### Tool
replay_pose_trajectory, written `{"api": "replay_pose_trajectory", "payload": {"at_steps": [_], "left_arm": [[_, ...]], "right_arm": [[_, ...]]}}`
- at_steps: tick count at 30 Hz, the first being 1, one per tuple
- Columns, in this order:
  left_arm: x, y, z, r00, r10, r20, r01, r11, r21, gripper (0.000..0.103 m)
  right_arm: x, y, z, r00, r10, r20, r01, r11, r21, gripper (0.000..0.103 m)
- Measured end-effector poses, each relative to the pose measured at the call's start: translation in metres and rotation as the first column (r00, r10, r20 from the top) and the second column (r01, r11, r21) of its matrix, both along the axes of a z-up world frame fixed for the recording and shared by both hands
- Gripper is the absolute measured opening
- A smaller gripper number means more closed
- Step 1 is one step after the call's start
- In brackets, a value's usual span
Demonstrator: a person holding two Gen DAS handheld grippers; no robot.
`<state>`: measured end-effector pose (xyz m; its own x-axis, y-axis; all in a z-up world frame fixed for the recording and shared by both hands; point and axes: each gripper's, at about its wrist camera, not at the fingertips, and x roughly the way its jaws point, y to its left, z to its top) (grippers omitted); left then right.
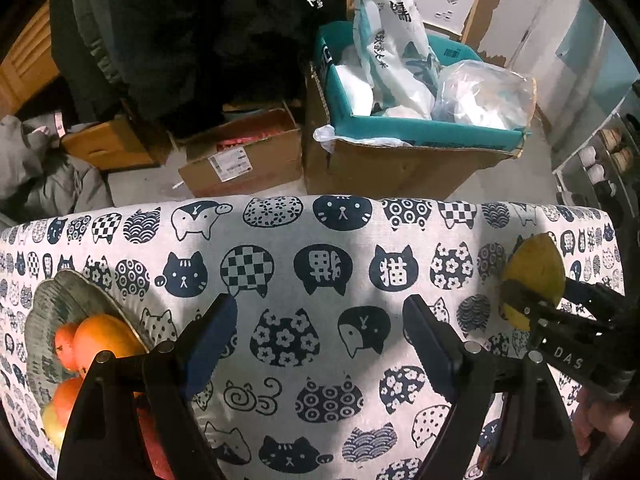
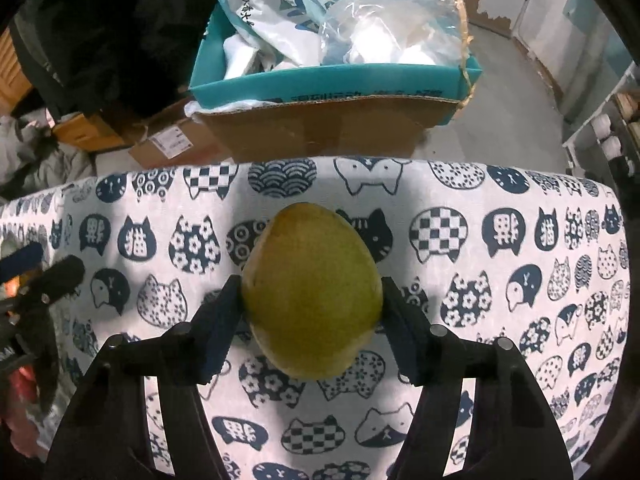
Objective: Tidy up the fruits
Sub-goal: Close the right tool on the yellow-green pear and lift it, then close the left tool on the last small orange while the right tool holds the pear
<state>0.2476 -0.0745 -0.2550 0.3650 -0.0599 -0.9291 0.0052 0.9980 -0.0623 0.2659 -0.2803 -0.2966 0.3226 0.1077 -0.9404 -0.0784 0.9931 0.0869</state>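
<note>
Right gripper [image 2: 312, 312] jaws pinch the pear [image 2: 312, 296] on its rounded flanks; it could squirt out when lifted. Left gripper [image 1: 320, 344] jaws gape empty.

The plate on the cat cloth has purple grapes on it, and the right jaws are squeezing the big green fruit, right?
Not grapes. In the left wrist view the plate holds oranges. The rest holds: in the right wrist view the right gripper has its jaws pressed on the green fruit over the cat cloth.

Yellow-green pear [image 2: 312, 296] on cloth; oranges [image 1: 100, 340] in dish [image 1: 44, 312].
</note>
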Motion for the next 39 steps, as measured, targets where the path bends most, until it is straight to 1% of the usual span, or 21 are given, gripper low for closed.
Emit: {"api": "replay_pose_trajectory", "payload": {"at_steps": [7, 15, 24, 30, 33, 39], "left_arm": [[-0.016, -0.004, 0.013, 1.000, -0.014, 0.013, 0.014, 1.000, -0.025, 0.086], [-0.044, -0.012, 0.023, 1.000, -0.021, 0.004, 0.022, 0.995, -0.096, 0.086], [-0.081, -0.041, 0.031, 0.997, -0.083, 0.001, 0.082, 0.992, -0.091, 0.086], [-0.107, -0.066, 0.038, 0.989, -0.145, 0.010, 0.145, 0.986, -0.079, 0.086], [-0.119, -0.077, 0.036, 0.986, -0.165, 0.005, 0.165, 0.983, -0.076, 0.086], [-0.141, -0.102, 0.028, 0.978, -0.208, -0.019, 0.205, 0.974, -0.095, 0.086]], "right_arm": [[-0.023, -0.001, 0.019, 0.999, 0.013, 0.037, -0.013, 1.000, -0.005, 0.067], [-0.061, -0.023, 0.040, 0.998, -0.020, 0.063, 0.020, 1.000, -0.010, 0.067], [-0.108, -0.050, 0.053, 0.995, -0.068, 0.077, 0.069, 0.998, -0.012, 0.067], [-0.138, -0.066, 0.059, 0.992, -0.095, 0.083, 0.096, 0.995, -0.006, 0.067], [-0.152, -0.074, 0.061, 0.991, -0.103, 0.088, 0.104, 0.995, -0.003, 0.067], [-0.174, -0.089, 0.059, 0.989, -0.117, 0.088, 0.118, 0.993, 0.001, 0.067]]}}
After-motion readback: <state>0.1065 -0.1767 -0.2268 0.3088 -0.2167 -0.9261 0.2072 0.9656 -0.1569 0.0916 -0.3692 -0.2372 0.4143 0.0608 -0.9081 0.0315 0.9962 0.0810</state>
